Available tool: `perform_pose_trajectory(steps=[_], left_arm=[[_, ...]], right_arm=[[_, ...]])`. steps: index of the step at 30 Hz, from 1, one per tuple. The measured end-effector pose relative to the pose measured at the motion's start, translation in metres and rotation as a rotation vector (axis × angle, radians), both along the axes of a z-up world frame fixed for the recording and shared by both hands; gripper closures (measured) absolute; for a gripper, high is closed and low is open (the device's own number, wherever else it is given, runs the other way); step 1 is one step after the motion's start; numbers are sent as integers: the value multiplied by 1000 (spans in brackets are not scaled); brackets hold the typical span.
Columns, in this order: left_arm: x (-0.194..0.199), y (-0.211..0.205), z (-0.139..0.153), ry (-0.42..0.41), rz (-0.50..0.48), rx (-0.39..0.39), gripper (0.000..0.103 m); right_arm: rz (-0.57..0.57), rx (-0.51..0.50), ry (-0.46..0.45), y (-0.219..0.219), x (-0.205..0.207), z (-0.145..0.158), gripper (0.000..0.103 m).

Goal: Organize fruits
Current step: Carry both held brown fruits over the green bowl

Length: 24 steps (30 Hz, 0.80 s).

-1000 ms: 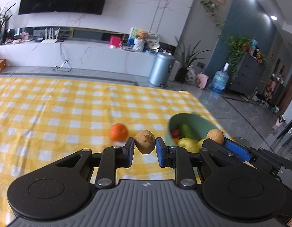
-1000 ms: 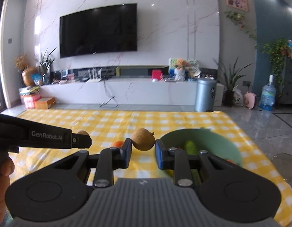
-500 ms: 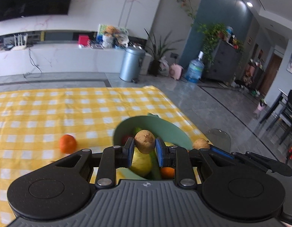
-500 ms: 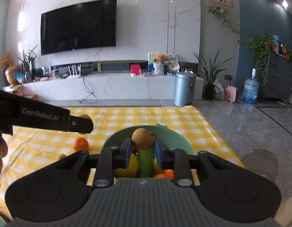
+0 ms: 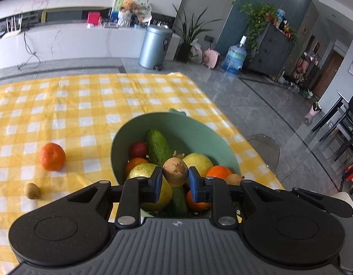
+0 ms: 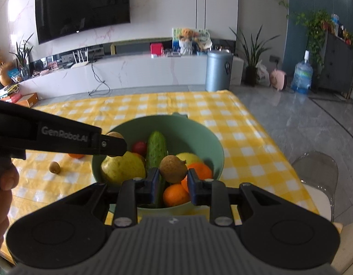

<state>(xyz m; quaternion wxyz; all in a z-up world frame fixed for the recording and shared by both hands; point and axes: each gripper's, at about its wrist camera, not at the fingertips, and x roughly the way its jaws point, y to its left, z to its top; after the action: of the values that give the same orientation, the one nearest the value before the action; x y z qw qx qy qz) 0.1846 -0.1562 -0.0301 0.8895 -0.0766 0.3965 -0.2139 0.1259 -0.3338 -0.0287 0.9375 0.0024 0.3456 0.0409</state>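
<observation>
My left gripper (image 5: 175,184) is shut on a small brown round fruit (image 5: 175,171) and holds it over the green bowl (image 5: 176,123). My right gripper (image 6: 171,182) is shut on a similar brown fruit (image 6: 173,169) above the same bowl (image 6: 199,135). The bowl holds a cucumber (image 5: 158,147), yellow pears (image 6: 122,168), oranges (image 6: 176,194) and a red fruit (image 5: 138,150). An orange (image 5: 52,156) and a small brown fruit (image 5: 32,190) lie on the cloth left of the bowl. The left gripper's body (image 6: 61,137) shows in the right wrist view.
The table has a yellow checked cloth (image 5: 84,105). Its right edge runs close by the bowl. A clear chair (image 6: 316,171) stands at the right side. A grey bin (image 5: 154,45) and a TV unit stand beyond the table.
Both grippers moved forward and down over the bowl, each still holding its brown fruit. The bowl now fills the middle of both views.
</observation>
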Motion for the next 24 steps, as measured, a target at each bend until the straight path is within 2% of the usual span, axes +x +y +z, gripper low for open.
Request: perform_pose_trajectory(steps=[6,17,24], left_arm=[[8,-3,-13,50,14,19,76],[7,-6,-11,24,-7,48,76],[6,-3,-11,35,-4,36,76]], right_arm=[[15,11,50,3,8,-7,80],[30,2,88,6,13,-11,80],[35,-3,98,6,13,-11,79]])
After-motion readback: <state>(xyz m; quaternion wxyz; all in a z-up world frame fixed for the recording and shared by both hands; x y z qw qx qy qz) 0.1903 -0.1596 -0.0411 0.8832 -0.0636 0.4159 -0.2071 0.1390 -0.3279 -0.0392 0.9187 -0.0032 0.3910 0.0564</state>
